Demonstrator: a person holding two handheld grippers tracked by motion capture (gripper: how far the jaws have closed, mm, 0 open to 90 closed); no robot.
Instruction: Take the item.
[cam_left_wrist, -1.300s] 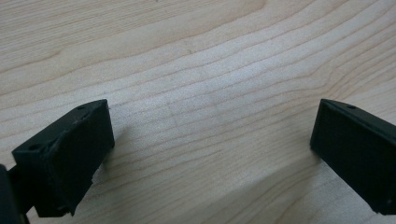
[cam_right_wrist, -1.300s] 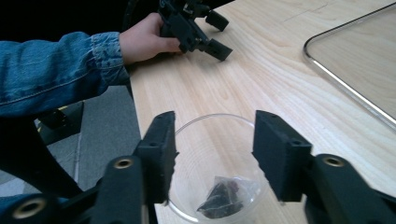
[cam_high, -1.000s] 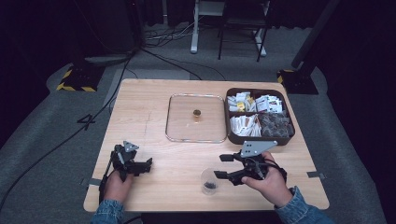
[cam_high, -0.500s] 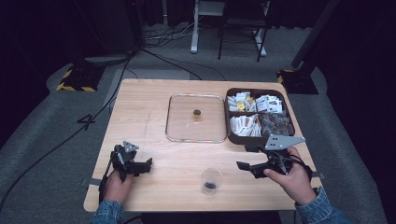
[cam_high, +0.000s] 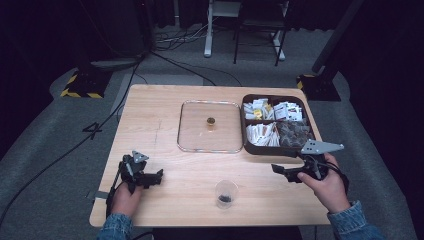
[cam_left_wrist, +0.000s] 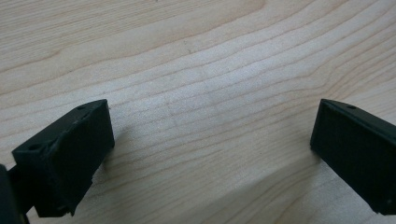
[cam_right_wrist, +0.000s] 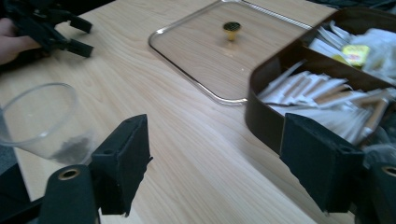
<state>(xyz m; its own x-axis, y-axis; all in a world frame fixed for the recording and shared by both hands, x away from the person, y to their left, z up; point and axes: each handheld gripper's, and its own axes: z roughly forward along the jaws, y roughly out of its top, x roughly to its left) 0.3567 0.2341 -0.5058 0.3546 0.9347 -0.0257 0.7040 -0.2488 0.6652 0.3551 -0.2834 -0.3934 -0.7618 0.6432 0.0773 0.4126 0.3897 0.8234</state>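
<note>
A clear plastic cup (cam_high: 226, 192) with dark bits at its bottom stands near the table's front edge, and it also shows at the left in the right gripper view (cam_right_wrist: 42, 121). My right gripper (cam_high: 281, 173) is open and empty, held low to the right of the cup and just in front of the brown box (cam_high: 272, 150). Its jaws (cam_right_wrist: 215, 158) frame bare wood between the cup and the box wall (cam_right_wrist: 266, 116). My left gripper (cam_high: 156, 178) rests at the front left, open and empty, and its jaws (cam_left_wrist: 210, 140) stand wide apart over bare wood.
A square glass lid (cam_high: 195, 130) with a small brass knob (cam_high: 211, 121) lies flat at mid-table, left of the box. The box has compartments that hold white sachets and dark packets. The left gripper (cam_right_wrist: 46, 28) shows far off in the right gripper view.
My right gripper has pulled away from the cup, moving right toward the table's right edge. The cup stays put. The left gripper has not moved.
</note>
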